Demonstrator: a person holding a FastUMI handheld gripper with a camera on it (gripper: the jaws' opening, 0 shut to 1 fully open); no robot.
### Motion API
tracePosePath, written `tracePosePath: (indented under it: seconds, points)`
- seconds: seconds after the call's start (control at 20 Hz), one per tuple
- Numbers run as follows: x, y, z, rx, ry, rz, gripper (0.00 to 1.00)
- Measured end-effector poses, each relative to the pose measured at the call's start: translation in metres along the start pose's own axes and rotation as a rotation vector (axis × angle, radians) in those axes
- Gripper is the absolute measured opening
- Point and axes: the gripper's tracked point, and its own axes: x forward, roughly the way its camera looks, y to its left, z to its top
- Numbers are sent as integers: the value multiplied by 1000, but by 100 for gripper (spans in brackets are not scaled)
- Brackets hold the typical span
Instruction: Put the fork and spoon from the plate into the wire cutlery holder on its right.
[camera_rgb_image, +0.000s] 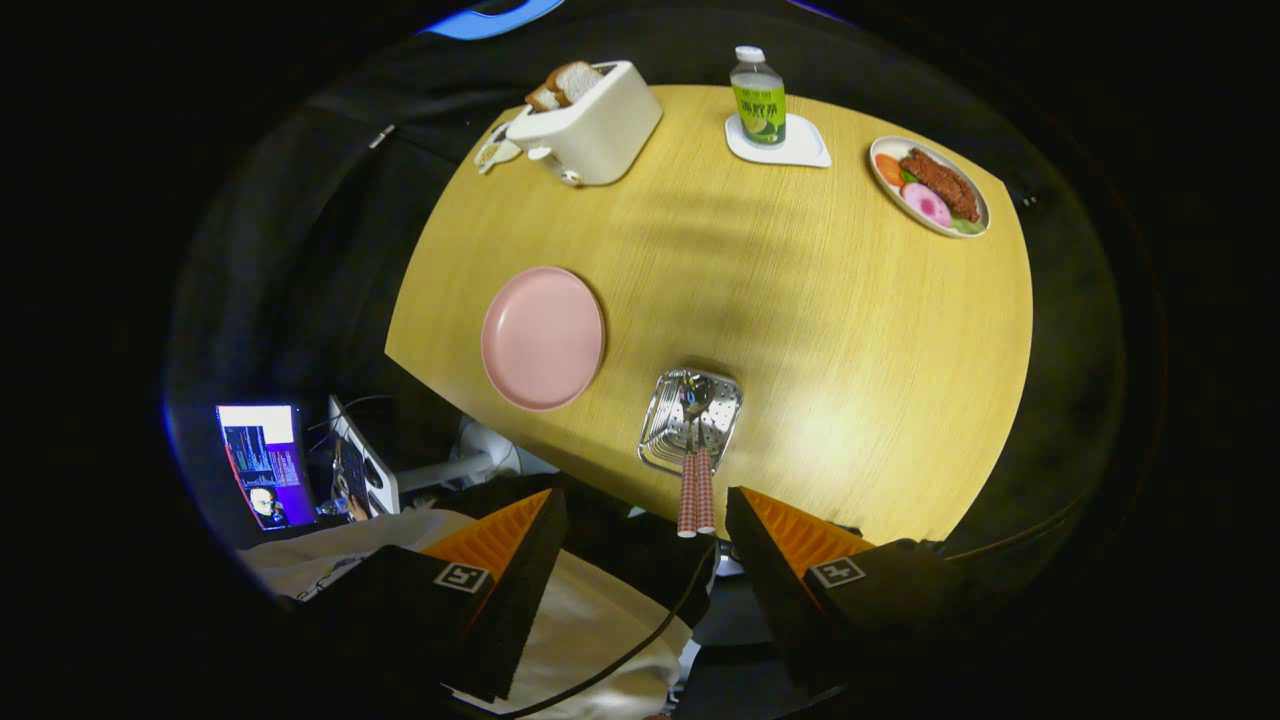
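Now my gripper (640, 520) gapes wide, holding nothing, two handles (695, 490) upright in one holder (690, 420), one bare plate (543, 338) beside.

Seen from high above the square wire cutlery holder (691, 420), so fork and spoon heads inside it blur together; impossible to tell which patterned handle (695, 492) belongs to which. Beyond the holder, small white object (496, 152) half hidden behind the cream toaster (590, 130), kind unclear. Left of the holder, below the table, lit laptop screen (262, 462) too small to make out. Gripper (640, 530) fingers spread wide, holding nothing, their bases lost in shadow.
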Motion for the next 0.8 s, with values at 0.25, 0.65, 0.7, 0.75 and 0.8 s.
tracePosePath:
  seconds: [0.25, 0.65, 0.7, 0.75, 0.8]
  points:
    - [-40, 21, 9, 44, -251, 7, 100]
    - [-106, 41, 38, 117, -671, -38, 100]
    - [-117, 42, 45, 118, -740, -55, 99]
    - [-130, 43, 51, 113, -810, -77, 99]
    - [-145, 43, 57, 104, -888, -106, 99]
